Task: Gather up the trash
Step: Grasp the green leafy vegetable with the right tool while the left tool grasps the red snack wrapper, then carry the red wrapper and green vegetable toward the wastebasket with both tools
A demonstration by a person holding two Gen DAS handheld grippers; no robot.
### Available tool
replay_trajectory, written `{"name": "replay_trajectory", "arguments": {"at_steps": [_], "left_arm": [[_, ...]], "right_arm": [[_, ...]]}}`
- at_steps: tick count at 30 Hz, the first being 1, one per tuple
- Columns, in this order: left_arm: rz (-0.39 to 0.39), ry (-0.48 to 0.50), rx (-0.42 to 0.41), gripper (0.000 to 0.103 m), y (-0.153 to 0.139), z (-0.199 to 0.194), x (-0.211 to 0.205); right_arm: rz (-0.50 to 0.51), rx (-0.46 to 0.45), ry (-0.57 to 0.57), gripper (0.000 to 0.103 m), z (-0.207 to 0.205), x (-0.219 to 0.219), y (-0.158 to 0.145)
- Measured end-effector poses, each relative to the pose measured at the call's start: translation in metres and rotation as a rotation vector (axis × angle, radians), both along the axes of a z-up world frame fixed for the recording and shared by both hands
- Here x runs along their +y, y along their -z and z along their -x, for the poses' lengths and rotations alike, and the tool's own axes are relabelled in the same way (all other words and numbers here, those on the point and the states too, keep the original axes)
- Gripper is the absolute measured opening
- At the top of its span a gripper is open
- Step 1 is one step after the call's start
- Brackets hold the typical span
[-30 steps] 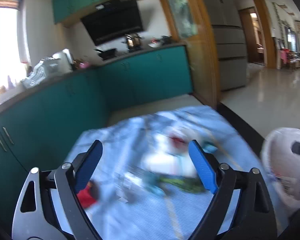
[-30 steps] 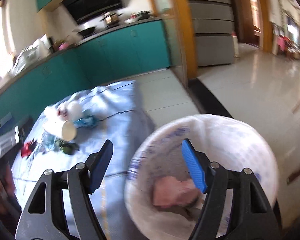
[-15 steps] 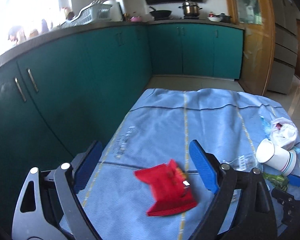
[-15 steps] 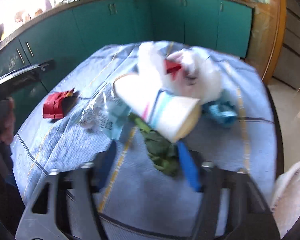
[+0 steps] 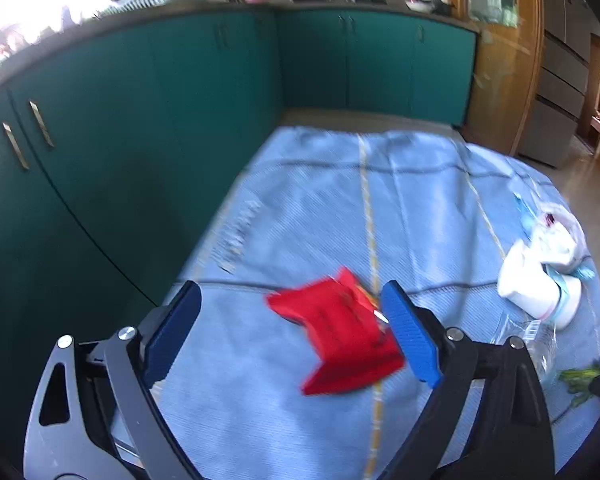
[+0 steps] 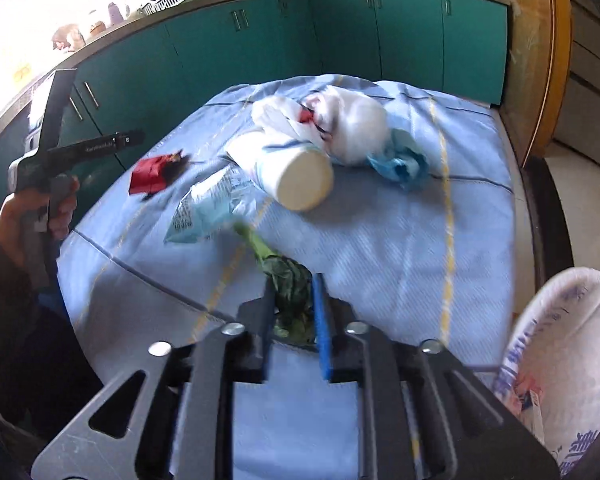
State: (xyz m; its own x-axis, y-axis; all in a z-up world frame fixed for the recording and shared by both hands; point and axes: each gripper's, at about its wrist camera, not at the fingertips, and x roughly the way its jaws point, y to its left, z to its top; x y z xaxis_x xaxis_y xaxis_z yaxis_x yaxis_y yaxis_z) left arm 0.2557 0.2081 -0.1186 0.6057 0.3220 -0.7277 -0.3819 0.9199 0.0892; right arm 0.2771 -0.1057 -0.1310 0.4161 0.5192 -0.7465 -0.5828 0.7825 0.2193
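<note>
Between the blue pads of the right tool [image 6: 292, 312], a limp green leafy scrap [image 6: 288, 284] is pinched, the jaws drawn narrow around it just above the blue cloth-covered tabletop [image 6: 400, 248]. At the lower right edge of the right wrist view stands a trash bin lined with a white printed bag [image 6: 564, 364]; inside it, pinkish and white scraps of paper [image 6: 526, 398] show low against the liner, too blurred to name.

Beyond the leaf lies a crumpled clear-and-teal plastic wrapper [image 6: 208, 212]. Just past that, a white paper cup [image 6: 288, 172] lies on its side with its closed base toward the camera; what it holds cannot be told. A white plastic bag [image 6: 340, 124] with something red inside rests against the cup, and a crumpled blue wad [image 6: 400, 162] sits beside the bag.

The left tool [image 5: 296, 340] is spread wide, gripping nothing, hovering over a red folded packet [image 5: 336, 344] that lies flat on the cloth between its pads, nearer the right one. In the left wrist view the cup [image 5: 536, 296] and bag [image 5: 556, 240] sit well off to the right near the tabletop's edge. Teal kitchen cabinets [image 5: 180, 112] run behind the tabletop.
</note>
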Motion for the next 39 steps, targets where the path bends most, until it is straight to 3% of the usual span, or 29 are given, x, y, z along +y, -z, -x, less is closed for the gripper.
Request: {"name": "replay_trajectory", "arguments": {"at_steps": [2,6,9,11,13,15,21,24,29,33,36,38,39], "left_arm": [[0.011,0.001,0.041,0.092,0.009,-0.008,-0.004],[-0.030,0.009,0.154,0.092,0.031,-0.027,-0.015],[-0.035,0.026,0.208,0.090,0.044,-0.034,-0.020],[-0.041,0.041,0.211,0.075,0.048,-0.034,-0.022],[-0.045,0.057,0.202,0.056,0.047,-0.032,-0.025],[-0.045,0.062,0.195,0.054,0.047,-0.030,-0.026],[-0.045,0.081,0.084,0.049,0.025,-0.017,-0.027],[-0.029,0.118,0.003,0.049,0.008,-0.006,-0.036],[-0.055,0.233,-0.101,0.049,-0.011,0.005,-0.065],[-0.005,0.367,-0.145,0.050,-0.018,0.013,-0.092],[0.056,0.496,-0.131,0.050,-0.016,0.015,-0.112],[0.061,0.576,-0.114,0.050,-0.012,0.019,-0.132],[0.062,0.601,-0.104,0.051,-0.010,0.020,-0.138]], "right_arm": [[0.003,-0.009,0.035,0.068,0.000,0.000,0.002],[0.017,-0.037,0.049,0.070,-0.001,0.007,0.005],[0.091,-0.081,0.075,0.070,-0.005,0.019,0.011],[0.109,-0.081,0.077,0.070,-0.008,0.022,0.015],[0.101,-0.057,0.073,0.070,-0.011,0.022,0.018],[0.087,-0.033,0.051,0.066,-0.011,0.025,0.019],[0.132,-0.047,0.011,0.023,0.001,0.037,0.021],[0.115,-0.056,0.034,0.020,0.005,0.029,0.016],[0.031,-0.088,0.178,0.020,0.010,-0.009,-0.002],[0.020,-0.053,0.246,0.020,0.004,-0.030,0.005],[0.032,-0.024,0.232,0.021,0.007,-0.025,0.011],[0.038,-0.025,0.227,0.026,0.008,-0.022,0.012],[0.039,-0.026,0.223,0.036,0.008,-0.021,0.013]]}}
